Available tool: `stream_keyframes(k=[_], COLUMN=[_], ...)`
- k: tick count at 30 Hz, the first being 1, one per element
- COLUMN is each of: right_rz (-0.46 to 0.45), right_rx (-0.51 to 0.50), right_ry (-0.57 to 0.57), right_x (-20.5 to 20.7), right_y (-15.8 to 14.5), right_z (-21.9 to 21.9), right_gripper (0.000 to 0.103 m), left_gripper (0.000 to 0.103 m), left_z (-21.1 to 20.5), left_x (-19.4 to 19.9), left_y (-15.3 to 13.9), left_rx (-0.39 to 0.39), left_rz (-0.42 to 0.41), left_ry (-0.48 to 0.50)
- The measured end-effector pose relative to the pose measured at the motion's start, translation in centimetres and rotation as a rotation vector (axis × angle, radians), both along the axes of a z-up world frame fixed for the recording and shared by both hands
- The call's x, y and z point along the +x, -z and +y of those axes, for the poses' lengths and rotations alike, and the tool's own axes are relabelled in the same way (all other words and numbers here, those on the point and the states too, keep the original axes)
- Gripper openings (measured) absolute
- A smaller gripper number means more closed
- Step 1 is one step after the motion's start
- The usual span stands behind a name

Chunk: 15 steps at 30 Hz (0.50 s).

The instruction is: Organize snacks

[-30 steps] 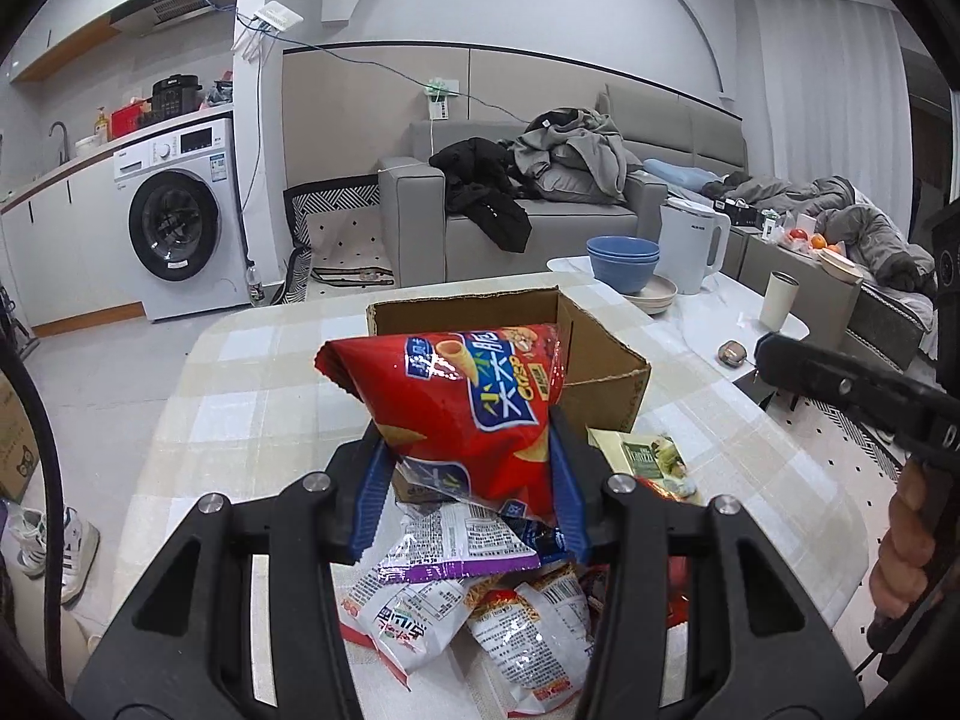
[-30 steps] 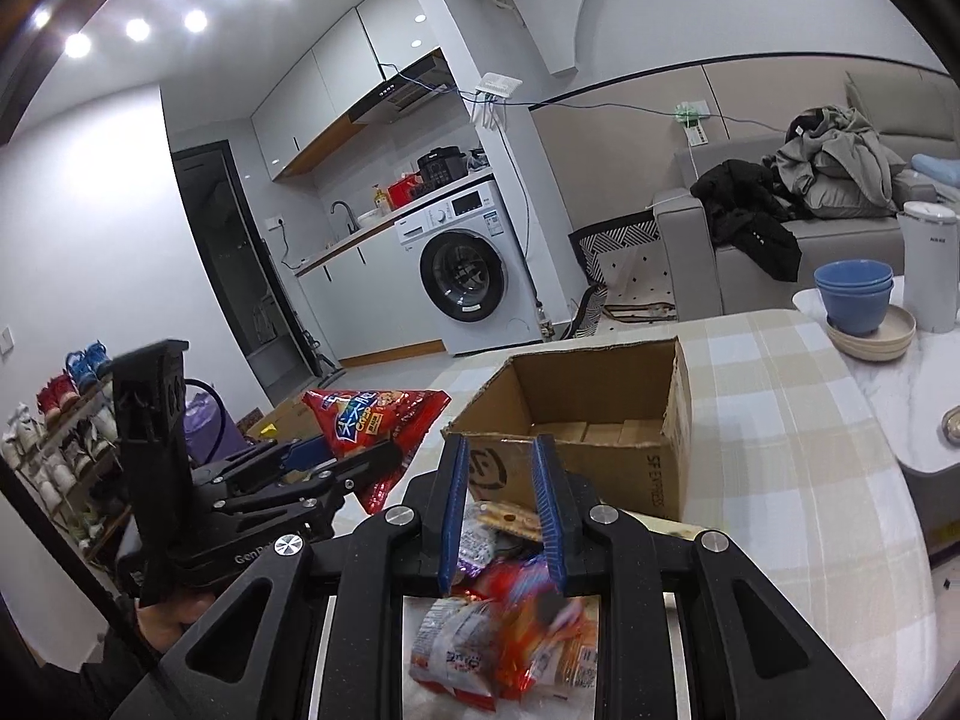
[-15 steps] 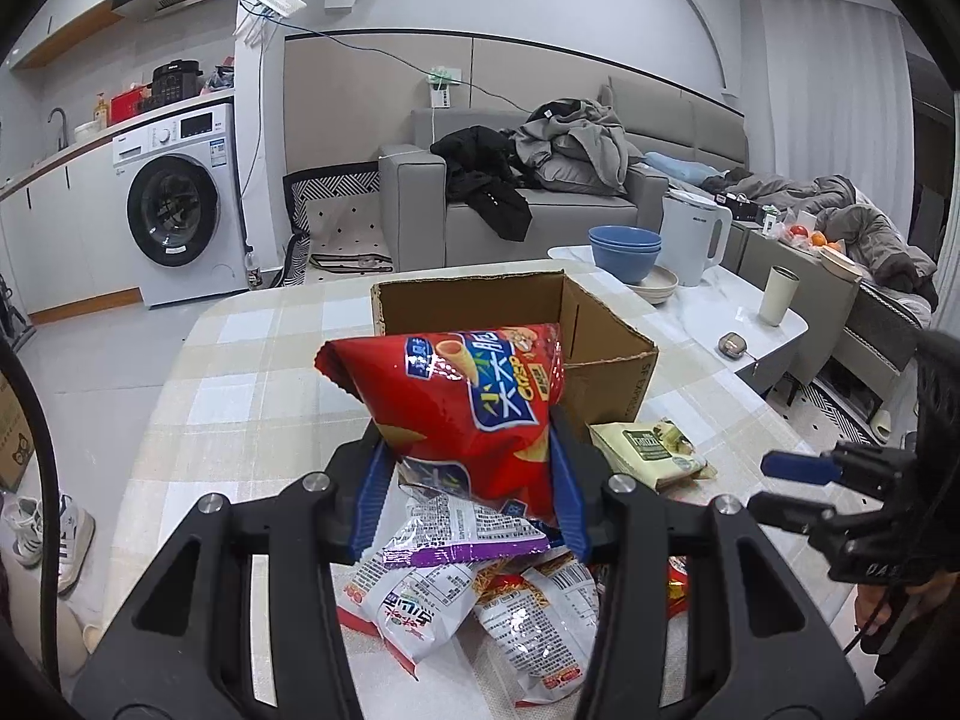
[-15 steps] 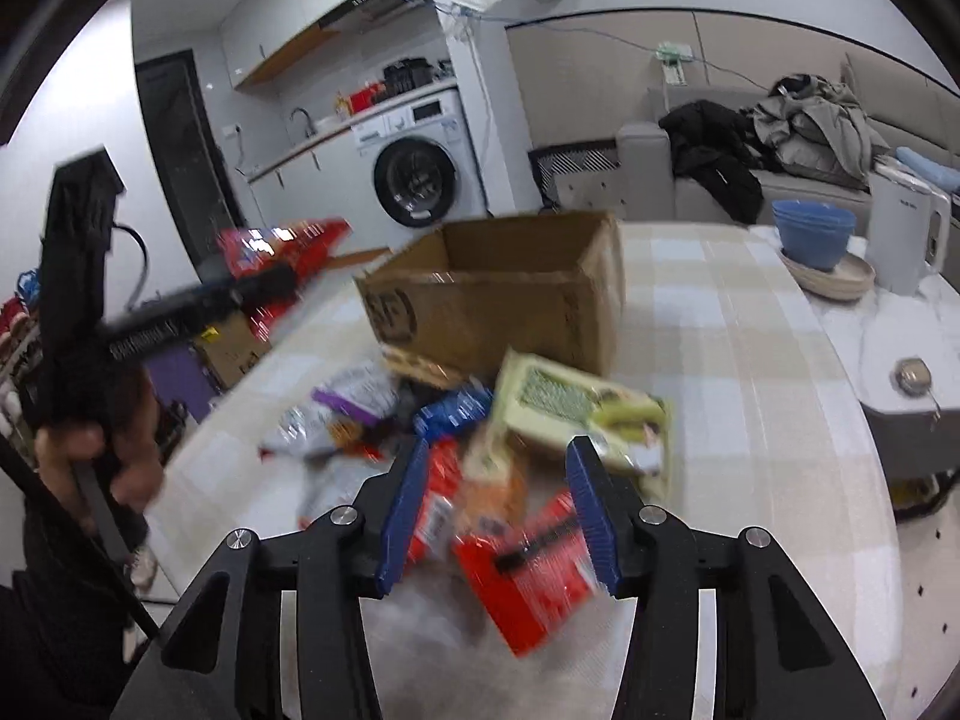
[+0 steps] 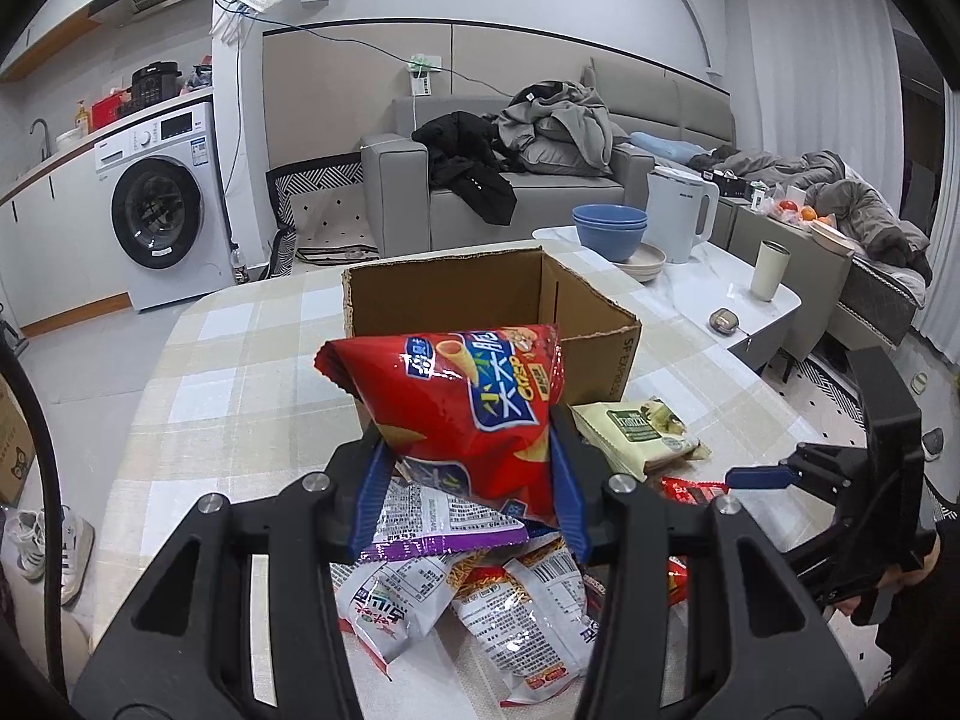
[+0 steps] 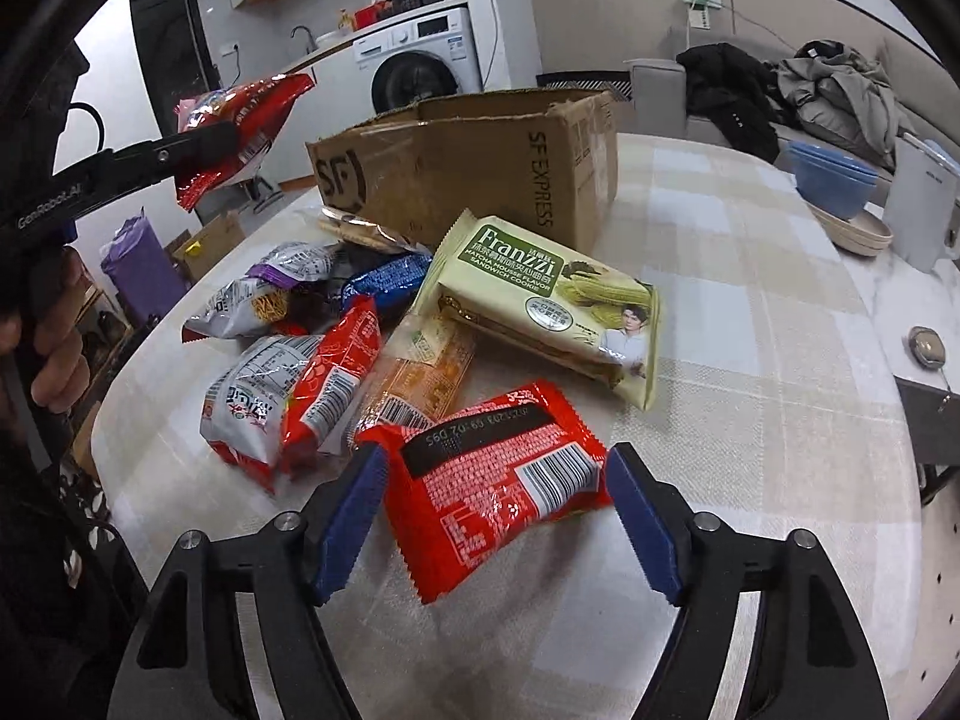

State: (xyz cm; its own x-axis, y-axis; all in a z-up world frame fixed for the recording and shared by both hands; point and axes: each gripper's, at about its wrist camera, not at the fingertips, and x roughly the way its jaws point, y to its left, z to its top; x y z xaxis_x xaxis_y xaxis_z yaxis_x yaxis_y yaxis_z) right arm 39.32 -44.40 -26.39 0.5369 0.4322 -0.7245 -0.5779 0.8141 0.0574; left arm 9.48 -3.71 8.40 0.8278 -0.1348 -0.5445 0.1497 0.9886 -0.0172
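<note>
My left gripper point(image 5: 468, 492) is shut on a red chip bag point(image 5: 462, 402) and holds it in the air just in front of the open cardboard box point(image 5: 600, 354). In the right wrist view the same red chip bag point(image 6: 240, 126) hangs left of the box point(image 6: 480, 174). My right gripper point(image 6: 498, 516) is open, low over the table, its jaws on either side of a red snack packet point(image 6: 498, 474) that lies flat. A heap of snack packets point(image 6: 300, 360) and a green Franzzi cookie pack point(image 6: 552, 300) lie between it and the box.
The table has a checked cloth point(image 6: 750, 312). A white side table to the right carries blue bowls point(image 5: 609, 231), a white kettle point(image 5: 681, 213) and a cup point(image 5: 771, 270). A sofa point(image 5: 516, 198) and a washing machine point(image 5: 162, 210) stand beyond.
My right gripper has opened, swung down and right to the near side of the heap, and now straddles the red packet. My left gripper still holds the chip bag near the box.
</note>
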Motion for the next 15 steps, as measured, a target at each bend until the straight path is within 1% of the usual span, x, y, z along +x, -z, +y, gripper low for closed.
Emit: stream_keyframes(k=[8,9,11,13,14,15], right_rz=[0.038,0.045,0.046,0.049,0.04,0.025], right_rx=[-0.051,-0.051,-0.049,-0.041,-0.043,-0.046], right_ry=[-0.095,-0.1,-0.111,-0.131,-0.136,-0.142], right_x=[1.02,1.19,1.21,1.04,0.83,0.55], right_y=[0.66,0.8,0.86,0.89,0.86,0.78], right_z=[0.8,0.8,0.8,0.8,0.77,0.76], right_gripper=[0.08,0.079,0.073,0.059,0.056,0.052], left_gripper=[0.044,0.044,0.044,0.044,0.044,0.044], left_z=[0.0,-0.09,-0.24,-0.24,-0.27,-0.32], left_x=[0.55,0.61,0.69,0.69,0.68,0.66], left_y=[0.51,0.65,0.71,0.71,0.73,0.76], left_rx=[-0.008,-0.008,-0.008,-0.01,-0.011,-0.01], left_rz=[0.013,0.014,0.015,0.016,0.016,0.016], left_ry=[0.001,0.003,0.002,0.003,0.003,0.004])
